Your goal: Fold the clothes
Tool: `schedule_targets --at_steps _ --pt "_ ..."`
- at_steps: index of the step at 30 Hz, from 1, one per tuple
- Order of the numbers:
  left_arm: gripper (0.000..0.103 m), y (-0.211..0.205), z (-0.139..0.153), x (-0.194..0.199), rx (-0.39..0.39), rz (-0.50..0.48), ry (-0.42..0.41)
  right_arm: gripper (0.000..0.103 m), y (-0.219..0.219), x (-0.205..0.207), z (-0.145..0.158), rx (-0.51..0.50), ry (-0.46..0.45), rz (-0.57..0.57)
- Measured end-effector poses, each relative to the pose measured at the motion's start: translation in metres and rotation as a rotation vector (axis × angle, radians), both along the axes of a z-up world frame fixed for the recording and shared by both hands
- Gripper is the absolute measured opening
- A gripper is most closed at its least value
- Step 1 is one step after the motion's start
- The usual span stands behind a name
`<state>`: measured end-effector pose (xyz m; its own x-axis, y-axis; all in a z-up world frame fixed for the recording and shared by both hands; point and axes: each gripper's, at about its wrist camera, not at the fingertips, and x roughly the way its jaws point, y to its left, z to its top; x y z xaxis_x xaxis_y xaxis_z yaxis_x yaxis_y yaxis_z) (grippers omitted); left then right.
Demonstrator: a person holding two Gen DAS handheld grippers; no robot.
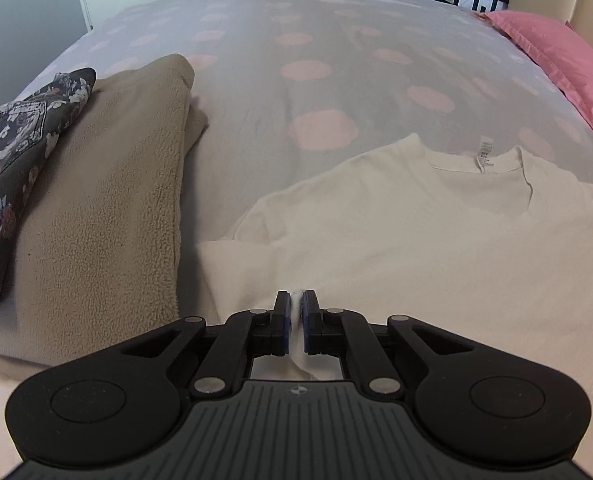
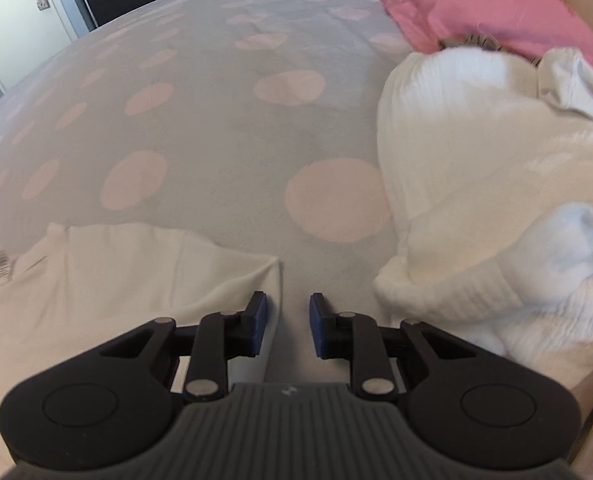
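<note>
Setting: a bed (image 1: pixel 256 92) under a grey cover with pink dots; a pink pillow (image 1: pixel 556 52) lies along its far right edge.
T-shirt: a cream T-shirt (image 1: pixel 436 232) lies flat near the bed's near edge, collar and label pointing toward the far edge, with one sleeve folded at its left side.
Left gripper (image 1: pixel 295 312): I have its fingers pinched nearly shut on a ridge of the T-shirt's cloth at the near hem; a thin white fold shows between the pads.
Right gripper (image 2: pixel 287 320): its fingers stand narrowly apart and hold nothing; the left pad sits over the T-shirt's right corner (image 2: pixel 256 276), the right pad over bare cover.
Neighbours, left: a folded beige fleece (image 1: pixel 108 200) with a dark floral garment (image 1: pixel 20 140) on top, just beside the T-shirt toward the bed's left edge.
Neighbours, right: a heap of white knitwear (image 2: pixel 476 180) close to my right fingers, toward the bed's right edge.
Stage, as I judge it: one side gripped, the other not yet taken, so the fold has not begun.
Risk one: closing the right fingers here may catch only the bed cover or a single layer, because the corner lies off-centre in the gap.
Risk two: lifting on the left grip alone would skew the T-shirt and drag it toward the fleece.
Risk three: the left pinch holds little cloth and may slip under tension.
Risk four: a wide right swing could snag the knitwear.
</note>
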<state>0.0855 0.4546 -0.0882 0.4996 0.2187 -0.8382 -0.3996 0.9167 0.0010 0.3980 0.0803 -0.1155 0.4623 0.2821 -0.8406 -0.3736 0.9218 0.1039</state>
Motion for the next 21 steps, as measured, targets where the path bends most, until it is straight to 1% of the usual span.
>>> schedule_targets --at_steps 2,3,4,5,6,9,12,15,16,17,19,21 --pt "0.006 -0.003 0.001 0.0 0.014 -0.02 0.013 0.024 0.0 -0.001 0.006 -0.032 -0.033 -0.022" --pt "0.008 -0.004 0.002 -0.001 0.026 -0.027 0.018 0.024 -0.002 -0.002 0.009 -0.031 -0.032 -0.018" --pt "0.013 -0.005 0.004 -0.004 0.041 -0.027 0.016 0.024 -0.004 -0.003 0.011 -0.027 -0.028 -0.012" --pt "0.016 -0.006 0.007 -0.007 0.046 -0.03 0.015 0.024 -0.008 -0.003 0.014 -0.006 -0.01 -0.011" --pt "0.017 -0.007 0.009 -0.011 0.042 -0.035 0.016 0.025 -0.012 -0.005 0.017 0.018 0.015 -0.009" --pt "0.019 -0.012 0.016 -0.027 0.041 -0.062 0.028 0.025 -0.014 -0.019 0.029 0.066 0.083 0.057" --pt "0.019 -0.017 0.022 -0.045 0.036 -0.085 0.058 0.025 -0.01 -0.049 0.038 0.047 0.109 0.165" --pt "0.02 -0.024 0.028 -0.067 0.005 -0.108 0.07 0.025 -0.01 -0.08 0.04 0.005 0.138 0.248" --pt "0.024 -0.027 0.03 -0.074 -0.005 -0.117 0.072 0.025 -0.012 -0.09 0.04 -0.011 0.144 0.266" --pt "0.029 -0.029 0.031 -0.082 -0.013 -0.128 0.076 0.025 -0.014 -0.098 0.039 -0.035 0.147 0.272" --pt "0.033 -0.035 0.034 -0.097 -0.027 -0.152 0.089 0.025 -0.021 -0.113 0.037 -0.074 0.15 0.273" --pt "0.035 -0.042 0.034 -0.108 -0.036 -0.172 0.111 0.025 -0.029 -0.126 0.034 -0.099 0.16 0.273"
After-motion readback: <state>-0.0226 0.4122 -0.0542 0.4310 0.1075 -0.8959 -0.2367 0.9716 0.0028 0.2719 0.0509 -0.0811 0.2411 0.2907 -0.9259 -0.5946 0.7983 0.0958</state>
